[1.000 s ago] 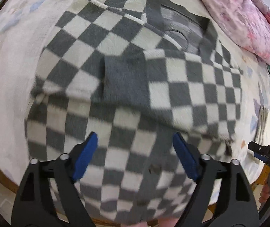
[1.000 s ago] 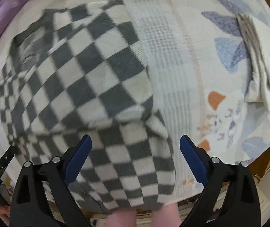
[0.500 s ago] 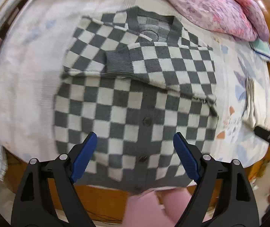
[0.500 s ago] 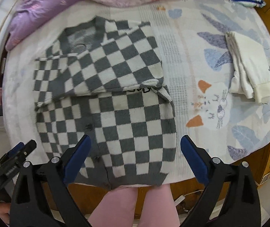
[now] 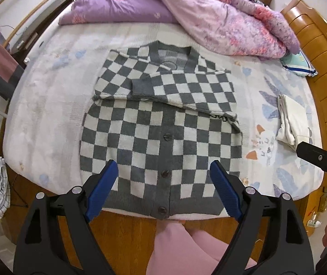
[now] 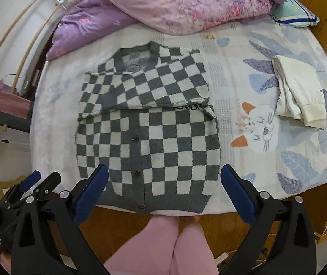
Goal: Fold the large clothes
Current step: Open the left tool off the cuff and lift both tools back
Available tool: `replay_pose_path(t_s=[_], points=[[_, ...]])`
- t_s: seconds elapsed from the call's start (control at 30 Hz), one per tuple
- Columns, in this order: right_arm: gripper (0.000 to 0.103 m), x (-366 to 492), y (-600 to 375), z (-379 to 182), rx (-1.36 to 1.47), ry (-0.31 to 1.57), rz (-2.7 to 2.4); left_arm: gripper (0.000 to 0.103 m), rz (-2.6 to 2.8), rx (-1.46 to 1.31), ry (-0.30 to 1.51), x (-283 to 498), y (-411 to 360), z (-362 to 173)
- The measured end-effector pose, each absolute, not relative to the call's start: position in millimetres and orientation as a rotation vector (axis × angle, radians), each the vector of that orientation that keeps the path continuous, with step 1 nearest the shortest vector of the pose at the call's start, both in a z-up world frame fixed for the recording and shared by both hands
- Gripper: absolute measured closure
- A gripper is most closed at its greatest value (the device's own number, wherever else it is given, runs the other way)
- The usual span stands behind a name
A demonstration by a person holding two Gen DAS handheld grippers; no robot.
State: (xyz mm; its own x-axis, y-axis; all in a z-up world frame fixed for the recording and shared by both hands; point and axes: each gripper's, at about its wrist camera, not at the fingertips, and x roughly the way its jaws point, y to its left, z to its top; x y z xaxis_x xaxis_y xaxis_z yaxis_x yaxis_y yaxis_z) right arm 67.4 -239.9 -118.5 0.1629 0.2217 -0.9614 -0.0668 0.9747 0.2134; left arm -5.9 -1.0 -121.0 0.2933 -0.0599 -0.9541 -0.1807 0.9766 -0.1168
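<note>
A grey-and-white checked cardigan [image 5: 161, 123] lies flat on the bed, buttons up, with both sleeves folded across the chest; it also shows in the right wrist view [image 6: 149, 137]. Its hem lies at the bed's near edge. My left gripper [image 5: 163, 190] is open and empty, held high above the hem. My right gripper [image 6: 163, 192] is open and empty, also above the hem. Neither touches the cardigan.
A folded cream garment [image 6: 298, 91] lies on the bed to the right. A purple and pink quilt [image 5: 209, 11] is heaped at the far side, beside a small pillow [image 6: 298, 16]. A wooden headboard [image 5: 323, 80] stands right. The person's pink legs [image 6: 175, 247] are below.
Both grippers have pulled up and back from the cardigan, which now looks much smaller and whole in both views. Both stay open and empty.
</note>
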Motion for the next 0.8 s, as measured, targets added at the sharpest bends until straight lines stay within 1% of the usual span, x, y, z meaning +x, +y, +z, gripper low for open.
replay_pose_path(t_s=[0.2,0.4,0.5,0.57,0.8], points=[[0.008,44.0,-246.2,-91.3,0.134,1.356,0.238,0.020,0.097,-0.230,1.215,-35.9,-9.9,-86.0],[0.008,40.2,-251.6,-84.9,0.187,1.357,0.241,0.020,0.097,-0.222,1.200,-38.2,-6.7,-72.8],[0.008,44.3,-248.0,-87.5,0.166,1.357,0.242,0.020,0.075,-0.214,1.201,-29.2,-1.6,-71.6],[0.008,50.8,-241.8,-95.6,0.145,1.389,0.234,0.020,0.052,-0.202,1.196,-19.8,2.6,-72.0],[0.008,88.2,-209.7,-122.2,0.217,1.449,0.155,0.020,-0.026,-0.121,1.229,34.7,29.7,-89.6]])
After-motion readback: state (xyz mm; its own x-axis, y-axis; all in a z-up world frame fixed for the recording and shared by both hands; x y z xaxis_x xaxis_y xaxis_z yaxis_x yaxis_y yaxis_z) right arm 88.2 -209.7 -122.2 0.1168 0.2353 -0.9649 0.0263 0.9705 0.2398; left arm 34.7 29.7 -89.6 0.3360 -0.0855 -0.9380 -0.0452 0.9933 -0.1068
